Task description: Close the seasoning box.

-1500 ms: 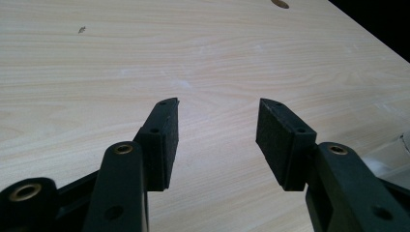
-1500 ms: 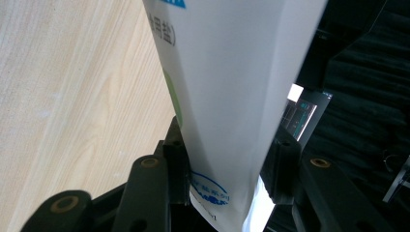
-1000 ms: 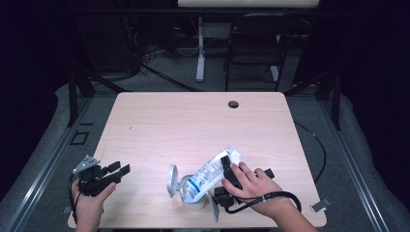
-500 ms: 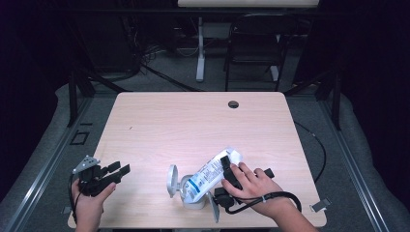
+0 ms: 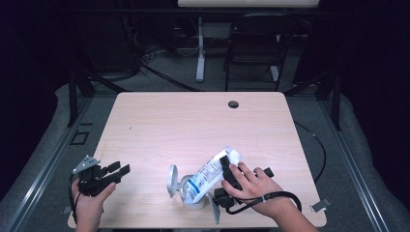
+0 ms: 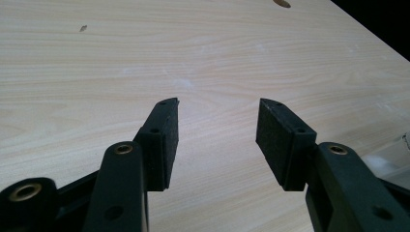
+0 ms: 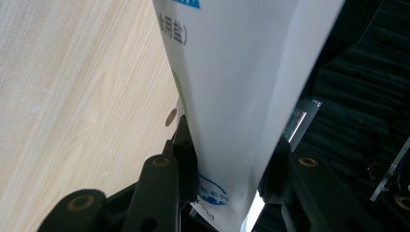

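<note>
A white pouch with blue print (image 5: 209, 172) lies tilted, its lower end over a small pale round container (image 5: 193, 199) with a flipped-up lid (image 5: 171, 180) near the table's front edge. My right gripper (image 5: 227, 169) is shut on the pouch's upper end, with a hand over it. In the right gripper view the pouch (image 7: 232, 72) sits pinched between both pads of the right gripper (image 7: 231, 150). My left gripper (image 5: 120, 169) rests at the front left, well apart from the container. It stands open with nothing between its pads (image 6: 217, 130).
The light wooden table (image 5: 193, 125) has a cable hole (image 5: 233, 104) near its far edge. A chair (image 5: 251, 43) and a stand's legs (image 5: 200, 53) are on the dark floor behind. A cable loops off the table's right side (image 5: 316, 140).
</note>
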{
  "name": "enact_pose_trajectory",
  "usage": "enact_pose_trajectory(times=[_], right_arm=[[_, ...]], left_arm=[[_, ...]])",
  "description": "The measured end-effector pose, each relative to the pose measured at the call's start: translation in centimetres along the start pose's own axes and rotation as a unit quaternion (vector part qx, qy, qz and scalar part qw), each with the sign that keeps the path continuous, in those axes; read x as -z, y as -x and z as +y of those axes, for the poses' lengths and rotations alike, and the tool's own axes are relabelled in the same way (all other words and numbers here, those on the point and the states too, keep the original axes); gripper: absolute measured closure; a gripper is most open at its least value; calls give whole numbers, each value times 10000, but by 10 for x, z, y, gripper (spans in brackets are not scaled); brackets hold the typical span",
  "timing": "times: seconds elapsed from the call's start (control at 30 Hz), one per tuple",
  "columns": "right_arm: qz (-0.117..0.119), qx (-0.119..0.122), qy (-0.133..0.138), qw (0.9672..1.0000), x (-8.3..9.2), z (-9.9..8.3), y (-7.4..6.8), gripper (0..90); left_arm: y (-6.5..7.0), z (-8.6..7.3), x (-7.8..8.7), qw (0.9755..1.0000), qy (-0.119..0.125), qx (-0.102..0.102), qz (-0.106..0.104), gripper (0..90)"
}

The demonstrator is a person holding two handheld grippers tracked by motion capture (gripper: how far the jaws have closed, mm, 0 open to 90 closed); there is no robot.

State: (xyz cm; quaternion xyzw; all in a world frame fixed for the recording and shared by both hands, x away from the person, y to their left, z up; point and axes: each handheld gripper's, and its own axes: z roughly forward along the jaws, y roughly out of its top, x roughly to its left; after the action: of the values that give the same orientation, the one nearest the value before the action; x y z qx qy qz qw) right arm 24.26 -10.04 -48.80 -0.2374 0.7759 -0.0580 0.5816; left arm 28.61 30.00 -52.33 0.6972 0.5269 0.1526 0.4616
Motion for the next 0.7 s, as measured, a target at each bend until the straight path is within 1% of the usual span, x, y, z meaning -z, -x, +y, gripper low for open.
enact_pose_trajectory(times=[0.33, 0.5, 0.7], right_arm=[[-12, 17, 13, 10000, 1, 0, 1, 687], [-23, 18, 31, 10000, 1, 0, 0, 692], [-32, 32, 103, 9999, 0, 0, 0, 707]], left_arm=[[0, 0, 0, 10000, -4, -4, 3, 508], [-1, -1, -1, 10000, 8, 26, 20, 508], [-1, -1, -1, 10000, -9, 27, 11, 508]])
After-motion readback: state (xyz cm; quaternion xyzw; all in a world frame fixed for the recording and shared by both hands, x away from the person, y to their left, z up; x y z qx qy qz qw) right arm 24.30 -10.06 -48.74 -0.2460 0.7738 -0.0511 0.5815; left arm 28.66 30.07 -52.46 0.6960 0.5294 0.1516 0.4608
